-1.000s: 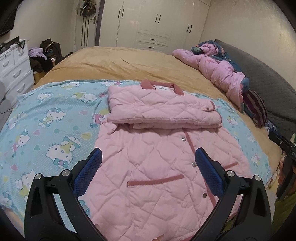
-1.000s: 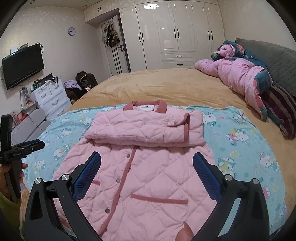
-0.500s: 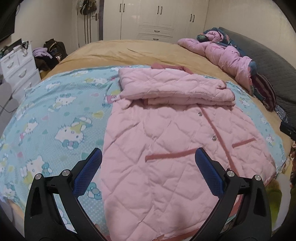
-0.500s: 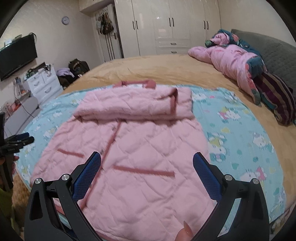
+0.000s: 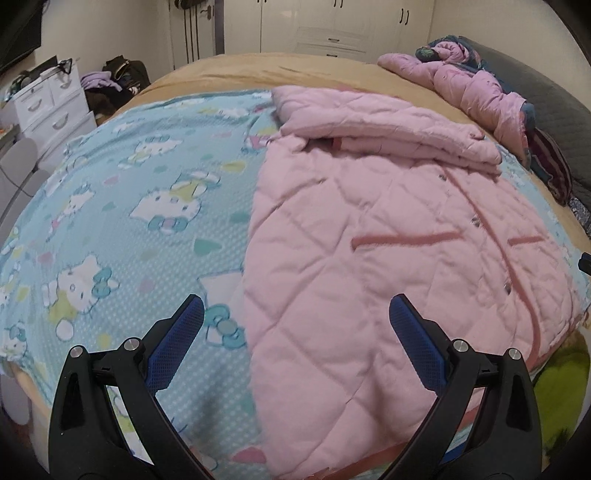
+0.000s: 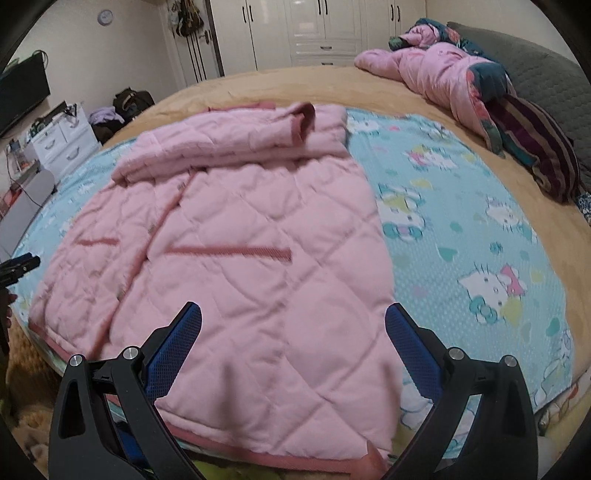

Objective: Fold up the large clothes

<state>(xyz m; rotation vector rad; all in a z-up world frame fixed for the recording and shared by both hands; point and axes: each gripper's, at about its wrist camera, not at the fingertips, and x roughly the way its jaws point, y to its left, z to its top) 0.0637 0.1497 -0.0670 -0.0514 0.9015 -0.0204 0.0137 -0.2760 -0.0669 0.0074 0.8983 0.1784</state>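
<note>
Now, the pink quilted jacket [image 5: 388, 258] lay flat on the blue cartoon-print sheet [image 5: 122, 206], front up, its sleeves folded across the chest at twelve o'clock and its hem toward you at six. Your left gripper [image 5: 295, 339] hung over the hem's nine-o'clock corner, jaws spread wide and holding nothing. Your right gripper [image 6: 293, 341] hung over the three-o'clock corner, equally wide and empty. Beyond, a pink puffer coat [image 6: 436, 77] lay heaped on the tan bedspread [image 6: 258, 85] at one o'clock.

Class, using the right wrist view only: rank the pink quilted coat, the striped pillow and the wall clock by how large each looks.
1. Pink quilted coat, though nearness to the camera inflates it.
2. Striped pillow.
3. Wall clock, tiny and farthest away.
</note>
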